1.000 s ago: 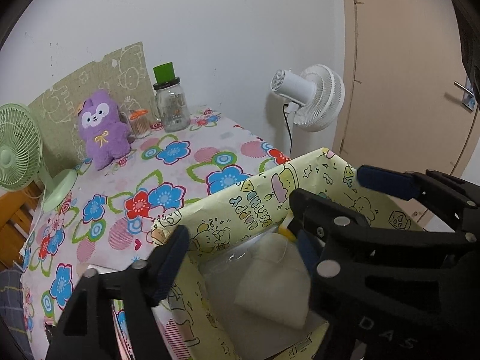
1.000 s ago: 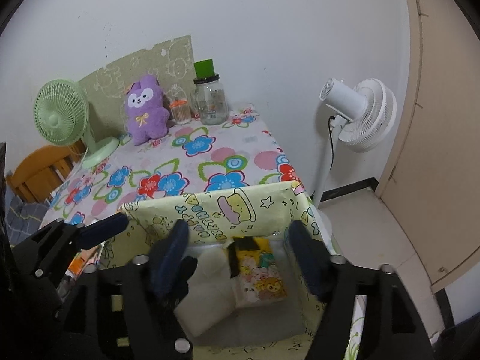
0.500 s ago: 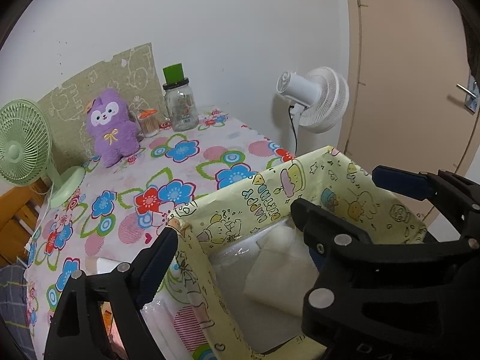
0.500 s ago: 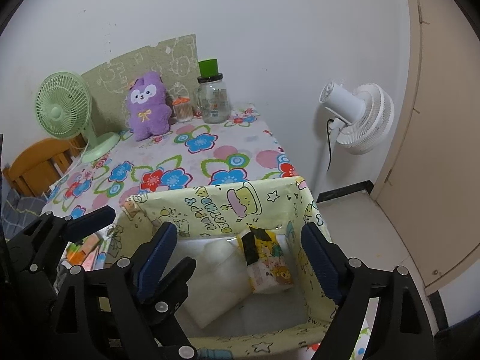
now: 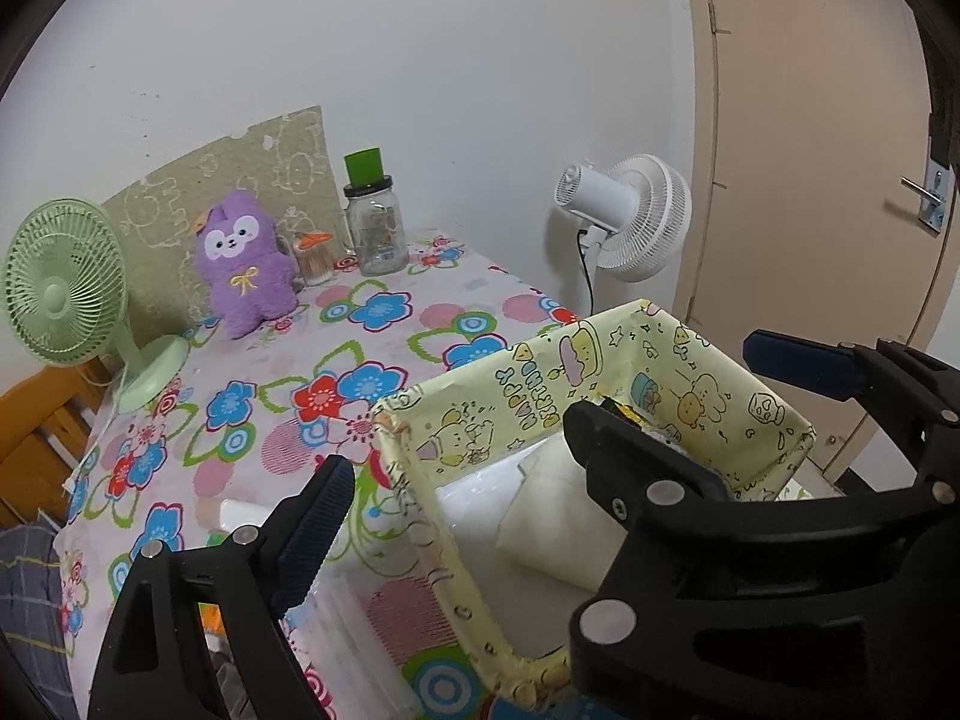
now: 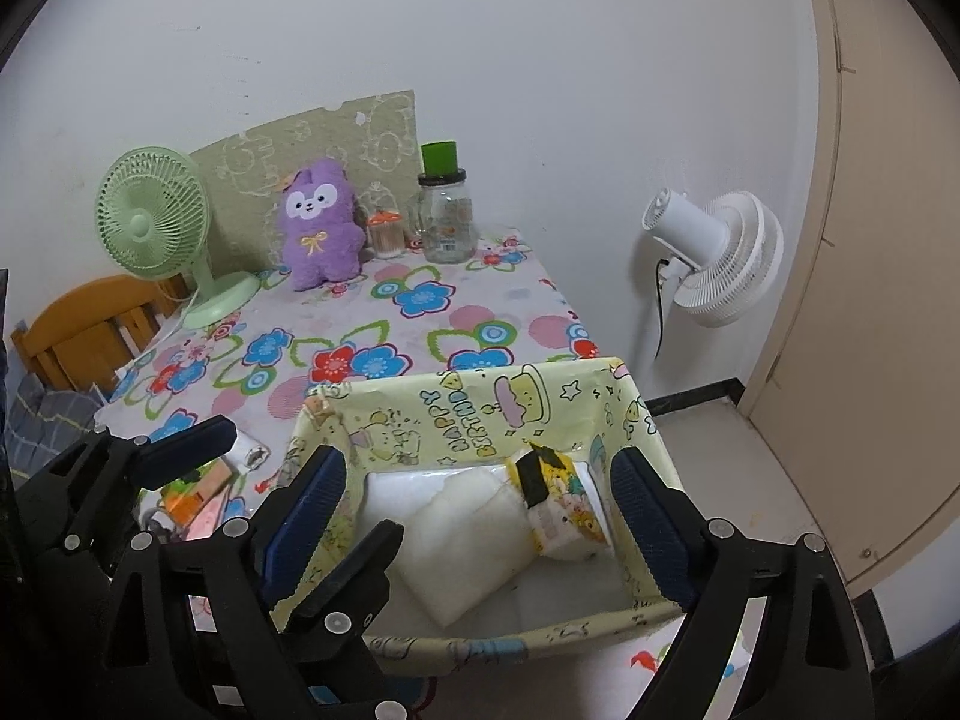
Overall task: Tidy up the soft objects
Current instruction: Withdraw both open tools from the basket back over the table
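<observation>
Both grippers hover with jaws spread wide, gripping nothing: the right gripper straddles the yellow box at the table's near right corner, the left gripper its left wall. Inside lie a white pillow and what looks like a small printed pouch.

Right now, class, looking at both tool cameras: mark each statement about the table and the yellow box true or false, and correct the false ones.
1. The purple plush toy lies inside the yellow box. False: it stands at the table's far end, by the wall.
2. A white pouch lies in the box. True.
3. The right tool grips the pouch. False: its jaws are open, holding nothing.
4. A green fan stands on the table. True.
</observation>
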The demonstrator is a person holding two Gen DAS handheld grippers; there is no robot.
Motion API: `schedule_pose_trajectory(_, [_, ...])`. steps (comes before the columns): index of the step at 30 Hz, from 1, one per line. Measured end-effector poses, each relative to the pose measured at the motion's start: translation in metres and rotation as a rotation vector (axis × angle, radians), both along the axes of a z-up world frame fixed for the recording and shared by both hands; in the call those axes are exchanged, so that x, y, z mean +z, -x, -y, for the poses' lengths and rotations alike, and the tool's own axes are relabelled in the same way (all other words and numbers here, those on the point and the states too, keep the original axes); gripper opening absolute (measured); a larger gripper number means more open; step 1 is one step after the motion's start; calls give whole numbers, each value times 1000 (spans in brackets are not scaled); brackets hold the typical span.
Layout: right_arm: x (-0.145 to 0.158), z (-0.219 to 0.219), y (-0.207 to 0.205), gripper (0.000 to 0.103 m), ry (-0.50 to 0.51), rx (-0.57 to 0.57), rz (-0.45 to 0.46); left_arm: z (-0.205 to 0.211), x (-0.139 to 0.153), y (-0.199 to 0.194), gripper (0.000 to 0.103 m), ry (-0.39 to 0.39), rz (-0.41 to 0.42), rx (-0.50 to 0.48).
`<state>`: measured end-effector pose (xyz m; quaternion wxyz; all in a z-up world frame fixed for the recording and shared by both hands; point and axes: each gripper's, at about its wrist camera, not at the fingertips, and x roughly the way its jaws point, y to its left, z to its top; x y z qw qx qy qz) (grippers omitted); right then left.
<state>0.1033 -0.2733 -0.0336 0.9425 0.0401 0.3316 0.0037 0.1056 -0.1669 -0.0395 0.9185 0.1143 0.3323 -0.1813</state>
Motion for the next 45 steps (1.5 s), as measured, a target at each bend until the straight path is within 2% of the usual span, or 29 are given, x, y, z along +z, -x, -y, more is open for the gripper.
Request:
schedule_pose_trajectory(12, [9, -17, 21, 96, 22, -1, 21, -18, 7, 22, 92, 13, 30, 11])
schedule_pose_trajectory(26, [17, -46, 39, 97, 46, 16, 29, -48, 12, 39, 93, 9, 56, 69])
schedule_pose_trajectory(33, [20, -61, 46, 98, 51, 34, 43, -62, 15, 45, 100, 14, 61, 93])
schedule_pose_trajectory(45, [24, -80, 55, 103, 46, 45, 69, -84, 20, 57, 102, 22, 82, 121])
